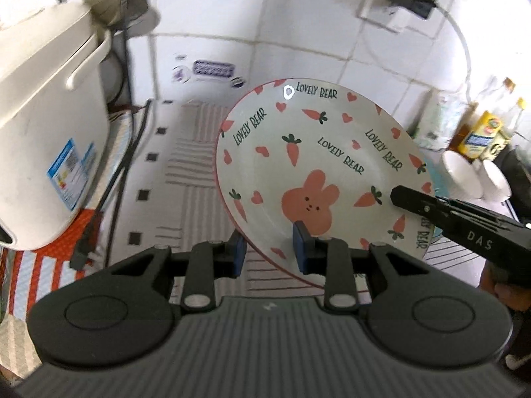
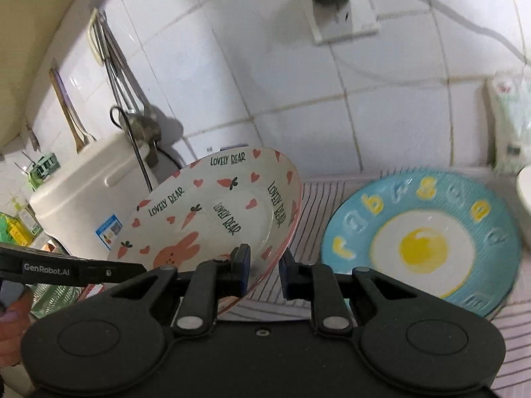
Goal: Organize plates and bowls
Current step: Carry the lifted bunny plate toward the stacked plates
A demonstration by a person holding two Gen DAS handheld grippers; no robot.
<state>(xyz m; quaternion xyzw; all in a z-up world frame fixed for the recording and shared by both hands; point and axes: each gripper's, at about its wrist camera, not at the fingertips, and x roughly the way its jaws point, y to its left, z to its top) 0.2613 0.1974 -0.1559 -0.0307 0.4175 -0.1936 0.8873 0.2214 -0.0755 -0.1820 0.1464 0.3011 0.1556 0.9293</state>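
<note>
Gripping opposite rims of the "Lovely Bear" plate (image 1: pixel 318 165), left gripper (image 1: pixel 270 248) and right gripper (image 2: pixel 264 270) should stay level, clearing the blue egg plate (image 2: pixel 428 238).

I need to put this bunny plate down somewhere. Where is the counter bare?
Bare striped mat lies between the white appliance and the bunny plate, back to the tiled wall. A narrower strip shows between that plate and the blue egg plate. Crowded: the right end, with white cups and bottles.
</note>
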